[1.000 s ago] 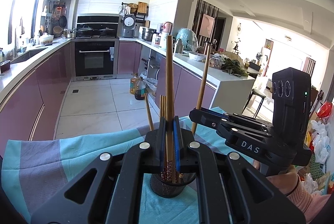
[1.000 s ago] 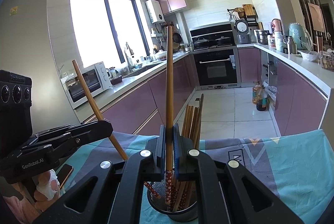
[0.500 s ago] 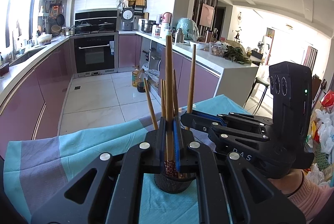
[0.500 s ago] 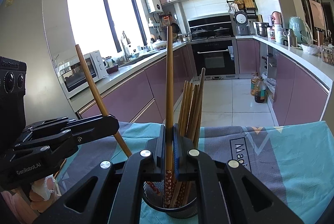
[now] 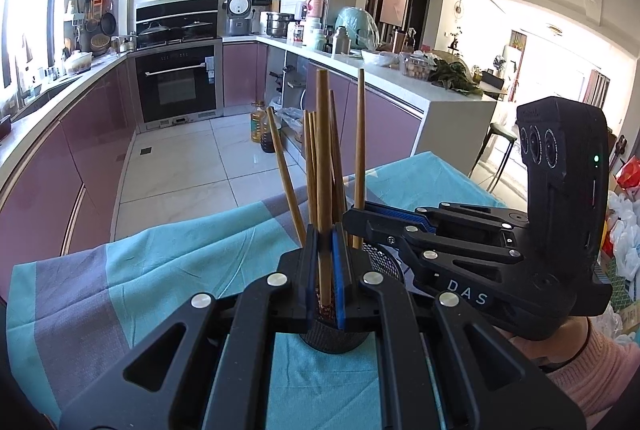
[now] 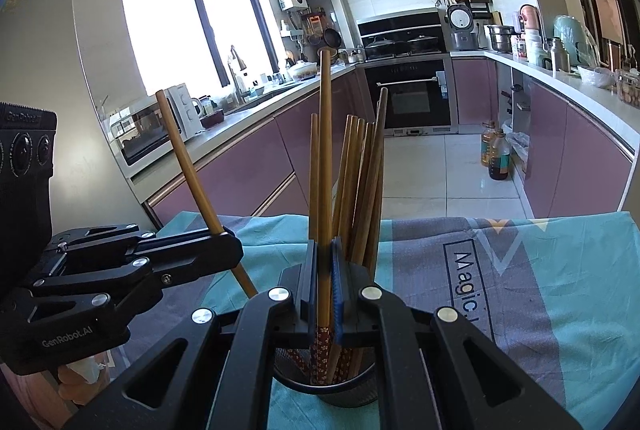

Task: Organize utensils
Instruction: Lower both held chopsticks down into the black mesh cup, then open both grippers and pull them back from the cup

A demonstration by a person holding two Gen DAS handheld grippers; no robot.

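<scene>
A black mesh holder [image 5: 332,338] [image 6: 332,390] stands on the teal and grey cloth [image 5: 160,270] with several wooden chopsticks upright in it. My left gripper [image 5: 325,242] is directly above it, shut on a wooden chopstick [image 5: 323,169] whose patterned lower end reaches into the holder. My right gripper [image 6: 325,250] is shut on another chopstick [image 6: 325,149], its patterned end also inside the holder. The right gripper [image 5: 354,216] shows beside the left one with its chopstick [image 5: 360,149]. The left gripper [image 6: 224,242] holds its stick [image 6: 188,165] tilted.
The cloth [image 6: 520,270] covers a table whose far edge drops to the tiled kitchen floor. Purple cabinets and counters run along both sides. Oil bottles [image 6: 494,153] stand on the floor. A hand in a pink sleeve [image 5: 580,362] holds the right gripper.
Both grippers have sunk toward the holder with their chopsticks, whose lower ends now sit deeper in it. In the left wrist view the right gripper has drawn closer to the left one.
</scene>
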